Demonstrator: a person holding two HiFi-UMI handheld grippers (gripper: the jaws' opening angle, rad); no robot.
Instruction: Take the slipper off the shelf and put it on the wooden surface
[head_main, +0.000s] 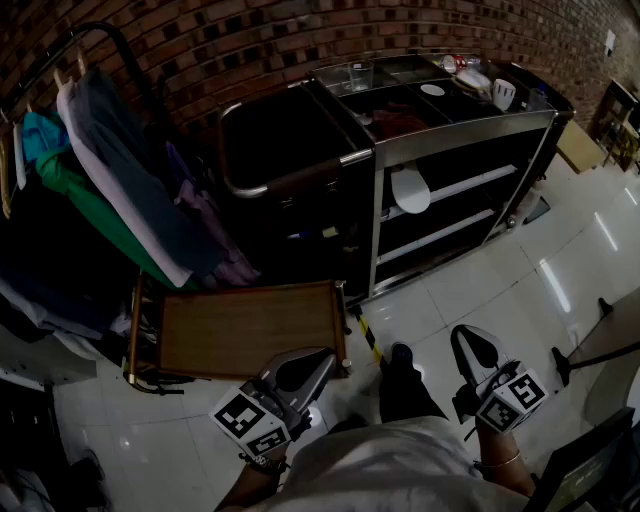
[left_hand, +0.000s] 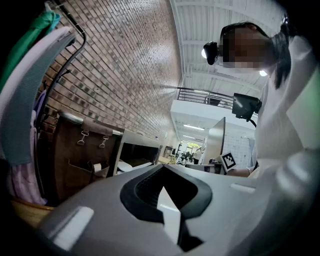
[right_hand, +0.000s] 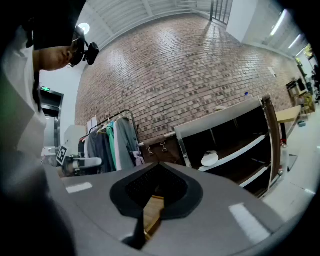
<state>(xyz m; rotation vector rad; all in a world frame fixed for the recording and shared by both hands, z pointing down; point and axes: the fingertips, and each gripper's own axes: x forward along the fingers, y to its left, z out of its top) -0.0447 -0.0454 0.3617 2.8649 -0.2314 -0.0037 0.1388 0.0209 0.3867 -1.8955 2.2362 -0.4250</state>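
Note:
A white slipper (head_main: 410, 188) lies on the upper rack of the dark metal shelf (head_main: 462, 130); the right gripper view shows the slipper (right_hand: 210, 159) well ahead and to the right. The wooden surface (head_main: 250, 325) is a low tray on the floor, left of the shelf. My left gripper (head_main: 325, 352) hovers at the tray's near right corner, shut and holding nothing. My right gripper (head_main: 462, 332) hangs over the tiled floor in front of the shelf, shut and holding nothing, far from the slipper. In their own views, the left gripper (left_hand: 162, 167) and the right gripper (right_hand: 159, 164) have their tips together.
A clothes rack (head_main: 110, 170) with hanging garments stands left, above the tray. A glass (head_main: 360, 75) and dishes sit on the shelf top. Yellow-black tape (head_main: 368, 335) marks the floor by the tray. The person's shoe (head_main: 400, 355) is between the grippers. A stand base (head_main: 590, 350) is at right.

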